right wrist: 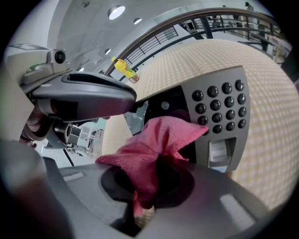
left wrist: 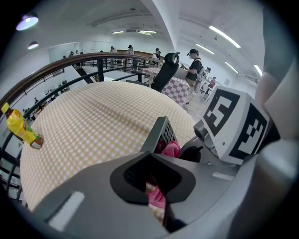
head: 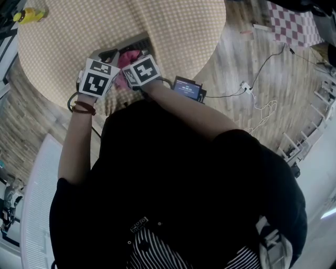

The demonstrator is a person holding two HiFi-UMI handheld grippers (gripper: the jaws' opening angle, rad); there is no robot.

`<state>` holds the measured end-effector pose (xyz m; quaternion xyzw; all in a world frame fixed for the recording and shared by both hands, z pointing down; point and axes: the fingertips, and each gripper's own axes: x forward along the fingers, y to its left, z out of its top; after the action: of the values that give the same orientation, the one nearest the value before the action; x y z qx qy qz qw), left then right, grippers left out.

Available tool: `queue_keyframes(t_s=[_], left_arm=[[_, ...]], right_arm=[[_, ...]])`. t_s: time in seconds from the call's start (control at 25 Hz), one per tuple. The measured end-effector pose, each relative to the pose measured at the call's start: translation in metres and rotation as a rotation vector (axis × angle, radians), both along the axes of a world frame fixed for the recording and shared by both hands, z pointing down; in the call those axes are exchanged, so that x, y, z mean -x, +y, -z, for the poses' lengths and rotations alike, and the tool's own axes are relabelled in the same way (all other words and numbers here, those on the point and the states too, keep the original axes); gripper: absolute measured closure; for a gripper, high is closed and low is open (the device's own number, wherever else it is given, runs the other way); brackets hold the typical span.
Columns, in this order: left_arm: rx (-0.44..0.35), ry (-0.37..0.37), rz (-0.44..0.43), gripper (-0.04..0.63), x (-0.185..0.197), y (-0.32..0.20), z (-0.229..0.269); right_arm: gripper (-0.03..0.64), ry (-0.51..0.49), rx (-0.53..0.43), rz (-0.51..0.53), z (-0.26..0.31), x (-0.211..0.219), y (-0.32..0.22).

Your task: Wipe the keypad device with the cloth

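The grey keypad device (right wrist: 224, 107) with black round keys stands tilted at the near edge of the round checked table (head: 79, 47). My left gripper (left wrist: 152, 179) is shut on the device's edge (left wrist: 161, 133), and it shows at the upper left in the right gripper view as the left gripper (right wrist: 93, 95). My right gripper (right wrist: 145, 186) is shut on the pink cloth (right wrist: 154, 140), whose bunched end touches the left side of the keypad face. In the head view both grippers, left gripper (head: 107, 57) and right gripper (head: 131, 63), sit close together with the cloth (head: 126, 59) between them.
A yellow bottle (head: 29, 14) lies at the table's far left edge. A small black unit with a lit screen (head: 188, 88) sits just right of my arms. Cables and a white power strip (head: 245, 85) lie on the floor. A black chair (left wrist: 166, 70) stands beyond the table.
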<state>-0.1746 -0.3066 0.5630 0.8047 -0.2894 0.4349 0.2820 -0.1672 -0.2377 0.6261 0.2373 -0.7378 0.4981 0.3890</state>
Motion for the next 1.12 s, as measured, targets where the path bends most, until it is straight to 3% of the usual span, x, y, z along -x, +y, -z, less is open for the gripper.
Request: queue_keyframes(t_s=[0.24, 0.44, 0.6, 0.76, 1.12], left_arm=[[0.008, 0.007, -0.005, 0.592, 0.0, 0.001, -0.001], [-0.002, -0.004, -0.014, 0.592, 0.0, 0.001, -0.001], [-0.008, -0.01, -0.014, 0.592, 0.0, 0.0, 0.0], [-0.016, -0.014, -0.009, 0.592, 0.0, 0.0, 0.0], [-0.027, -0.018, -0.005, 0.592, 0.0, 0.001, 0.002]], right_arm=[[0.554, 0.007, -0.023, -0.014, 0.003, 0.001, -0.002], [0.554, -0.046, -0.113, -0.032, 0.03, 0.008, -0.027], [0.554, -0.066, -0.085, -0.054, 0.037, 0.009, -0.033], [0.554, -0.043, -0.094, -0.013, 0.026, 0.007, -0.025], [0.554, -0.001, 0.01, 0.014, -0.002, -0.002, 0.003]])
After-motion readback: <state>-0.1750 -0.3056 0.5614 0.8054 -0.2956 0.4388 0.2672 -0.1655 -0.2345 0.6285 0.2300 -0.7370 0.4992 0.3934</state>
